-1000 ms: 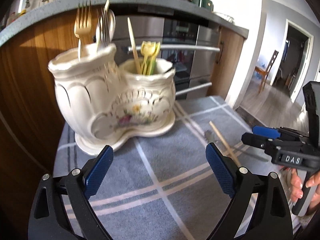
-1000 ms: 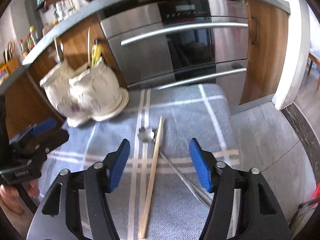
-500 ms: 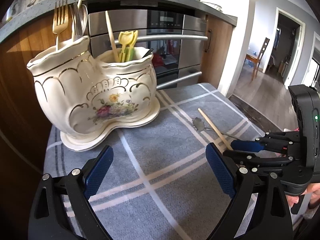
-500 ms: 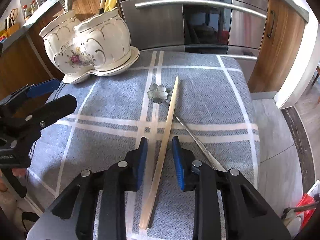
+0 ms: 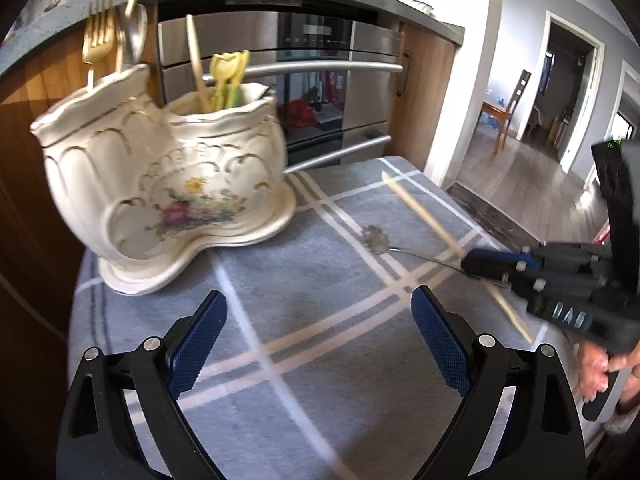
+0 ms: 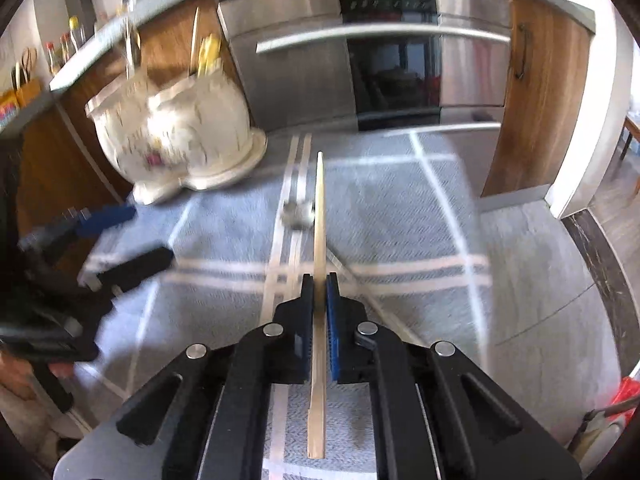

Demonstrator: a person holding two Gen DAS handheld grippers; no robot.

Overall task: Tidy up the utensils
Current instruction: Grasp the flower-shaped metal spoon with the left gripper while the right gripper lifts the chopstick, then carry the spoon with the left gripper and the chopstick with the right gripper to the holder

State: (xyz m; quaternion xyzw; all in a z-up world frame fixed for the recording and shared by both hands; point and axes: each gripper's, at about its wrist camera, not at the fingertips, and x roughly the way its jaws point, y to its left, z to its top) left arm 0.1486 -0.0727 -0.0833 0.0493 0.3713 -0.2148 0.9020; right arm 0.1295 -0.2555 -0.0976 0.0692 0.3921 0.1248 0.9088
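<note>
The right tongs [image 6: 319,286], spread half a second ago, are now pinched on the chopstick [image 6: 320,216] — lifted off the table [image 6: 420,220] toward the holder [image 5: 160,184]. The left tongs [image 5: 316,328] are kept spread — empty.

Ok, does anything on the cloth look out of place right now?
One thing: a flower-shaped metal spoon lies loose on the grey checked cloth, apart from the ceramic holder where the other utensils stand. The right tongs grip a wooden chopstick.
</note>
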